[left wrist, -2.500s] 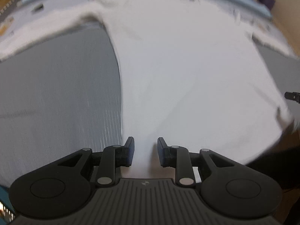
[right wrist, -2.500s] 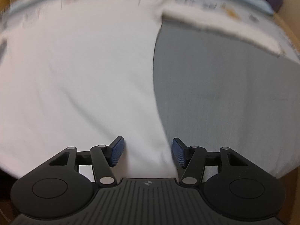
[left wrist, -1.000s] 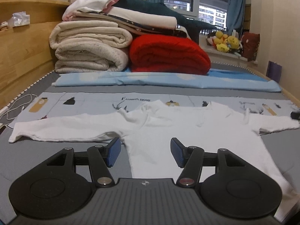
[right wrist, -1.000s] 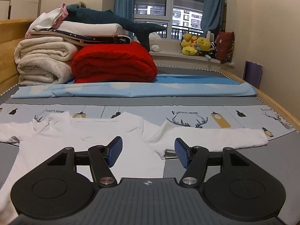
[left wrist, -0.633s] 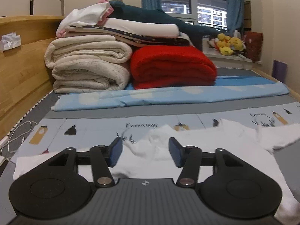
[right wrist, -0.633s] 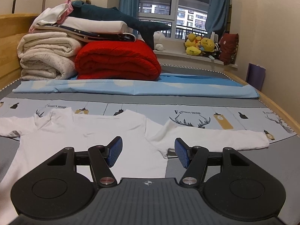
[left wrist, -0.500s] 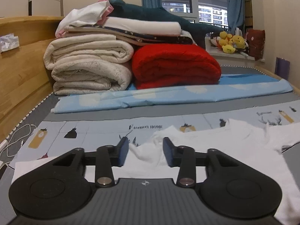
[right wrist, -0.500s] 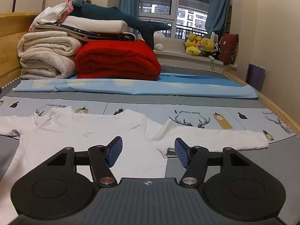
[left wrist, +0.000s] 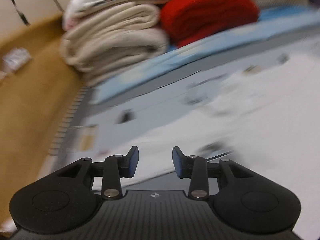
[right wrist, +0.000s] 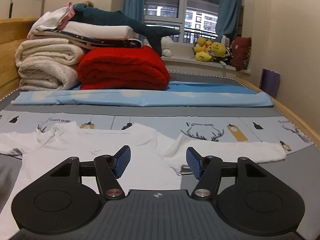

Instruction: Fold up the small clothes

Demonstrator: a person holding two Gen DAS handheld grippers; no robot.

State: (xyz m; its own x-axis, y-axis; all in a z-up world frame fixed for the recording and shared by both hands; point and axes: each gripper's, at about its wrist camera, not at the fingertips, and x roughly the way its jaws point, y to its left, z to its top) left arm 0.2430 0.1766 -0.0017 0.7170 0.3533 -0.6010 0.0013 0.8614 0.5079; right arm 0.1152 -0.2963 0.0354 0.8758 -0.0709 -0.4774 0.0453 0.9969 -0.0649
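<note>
A small white long-sleeved shirt (right wrist: 104, 150) lies flat on the bed, sleeves spread out to both sides. My right gripper (right wrist: 158, 160) is open and empty, low over the shirt's right armpit. The right sleeve (right wrist: 236, 150) runs off to the right. In the left wrist view the picture is blurred and tilted. My left gripper (left wrist: 155, 161) is open and empty above the shirt's left sleeve (left wrist: 210, 136), near the bed's left side.
Folded cream blankets (right wrist: 46, 66) and a red blanket (right wrist: 124, 70) are stacked at the far end, behind a blue sheet (right wrist: 144, 98). A wooden bed rail (left wrist: 30, 104) runs along the left. Plush toys (right wrist: 210, 51) sit on the windowsill.
My left gripper has swung left and tilted towards the sleeve and the wooden rail, and its jaws have opened wider. My right gripper has stayed still.
</note>
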